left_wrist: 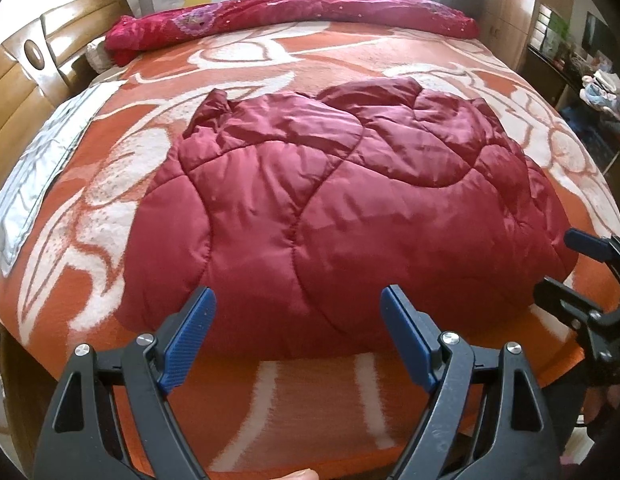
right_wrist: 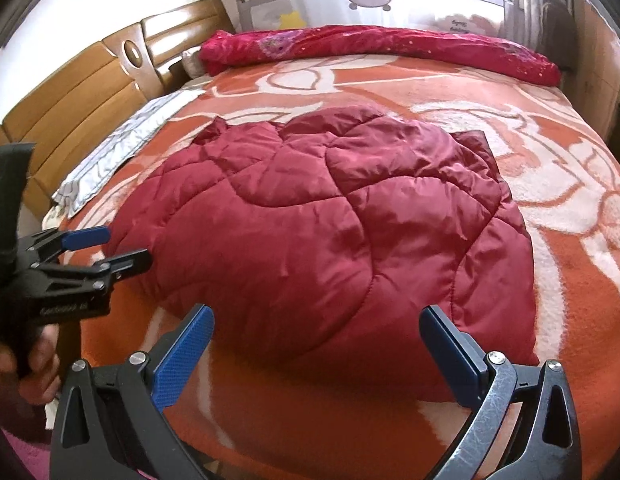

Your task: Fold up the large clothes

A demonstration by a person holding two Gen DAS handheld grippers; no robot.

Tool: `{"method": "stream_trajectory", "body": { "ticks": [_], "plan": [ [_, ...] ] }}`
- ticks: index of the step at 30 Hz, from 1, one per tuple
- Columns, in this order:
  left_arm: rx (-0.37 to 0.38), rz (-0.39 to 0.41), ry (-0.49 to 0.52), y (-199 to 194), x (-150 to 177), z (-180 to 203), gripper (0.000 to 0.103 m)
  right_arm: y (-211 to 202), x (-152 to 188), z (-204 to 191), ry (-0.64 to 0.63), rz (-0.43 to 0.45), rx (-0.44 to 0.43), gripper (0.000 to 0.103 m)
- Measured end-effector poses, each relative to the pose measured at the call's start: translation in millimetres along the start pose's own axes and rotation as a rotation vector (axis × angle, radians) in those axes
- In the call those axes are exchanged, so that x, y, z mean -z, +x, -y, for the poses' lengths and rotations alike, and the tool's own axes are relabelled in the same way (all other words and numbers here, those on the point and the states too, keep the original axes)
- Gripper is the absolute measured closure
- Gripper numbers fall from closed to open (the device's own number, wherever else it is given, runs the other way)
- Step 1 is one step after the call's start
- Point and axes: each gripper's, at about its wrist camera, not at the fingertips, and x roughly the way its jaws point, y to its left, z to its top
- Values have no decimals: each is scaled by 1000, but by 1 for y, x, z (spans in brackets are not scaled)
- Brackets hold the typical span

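Far left: wooden headboard (right_wrist: pixel 70 92); beside it a grey-white striped cloth (right_wrist: pixel 118 152) lies flat along the left side of the orange-and-white blanket (left_wrist: pixel 270 396). My left gripper (left_wrist: pixel 298 308) is held over the near edge of the bed, jaws spread wide, blue pads (left_wrist: pixel 190 336) clasping nothing; bare blanket lies under them, and the near hem of the quilted maroon garment (left_wrist: pixel 329 208) sits just beyond the tips. The garment lies mid-bed, puffy and bundled, its left edge rounded, its far edge bunched into peaks, a darker flap poking out at its far right corner; blanket shows on every side of it, broadest at far and right. My right gripper (right_wrist: pixel 315 318) also stands spread and unloaded, short of the garment's near right corner; in the left view it enters at the right margin, beside the garment's right edge. A crimson rolled quilt (left_wrist: pixel 294 16) runs along the far edge, well apart from the garment. Right of the bed: cluttered shelves (left_wrist: pixel 581 64).
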Motion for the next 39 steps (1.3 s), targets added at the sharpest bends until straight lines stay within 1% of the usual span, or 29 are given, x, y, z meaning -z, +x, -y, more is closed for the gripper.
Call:
{"method": "stream_trajectory", "body": {
  "ticks": [2,6,39],
  "plan": [
    [6,-3,3,1,-1,2,18,4,0,2,18,-3,21,0],
    [8,-7,10,3,0,6,18,7,0,5,41,-4,18,0],
    [11,-10,1,3,-1,5,18,0,-6,3,29,15,20,0]
  ]
}}
